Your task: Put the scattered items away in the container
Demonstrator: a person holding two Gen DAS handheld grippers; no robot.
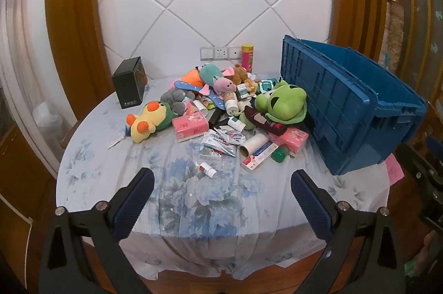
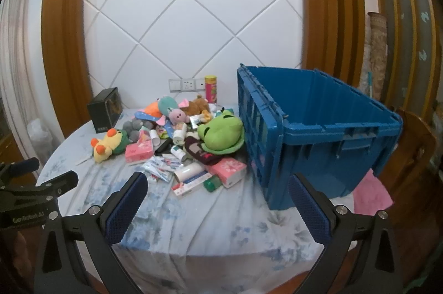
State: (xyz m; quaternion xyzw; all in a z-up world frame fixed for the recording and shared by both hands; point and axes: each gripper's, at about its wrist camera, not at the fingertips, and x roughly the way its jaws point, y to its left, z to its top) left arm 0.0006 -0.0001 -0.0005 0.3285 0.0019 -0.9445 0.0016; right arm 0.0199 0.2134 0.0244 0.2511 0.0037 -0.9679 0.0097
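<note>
Both claws hang spread wide with nothing between their fingers, the left claw (image 1: 221, 197) over the near edge of the flower-clothed tabletop (image 1: 116, 164), the right claw (image 2: 218, 200) beside it. The blue crate (image 2: 329, 144) stands open on the right. Left of it lies the heap: a green frog plush (image 1: 282, 103), a yellow duck plush (image 1: 146, 122), pink tissue packs (image 1: 189, 128), small bottles and boxes.
</note>
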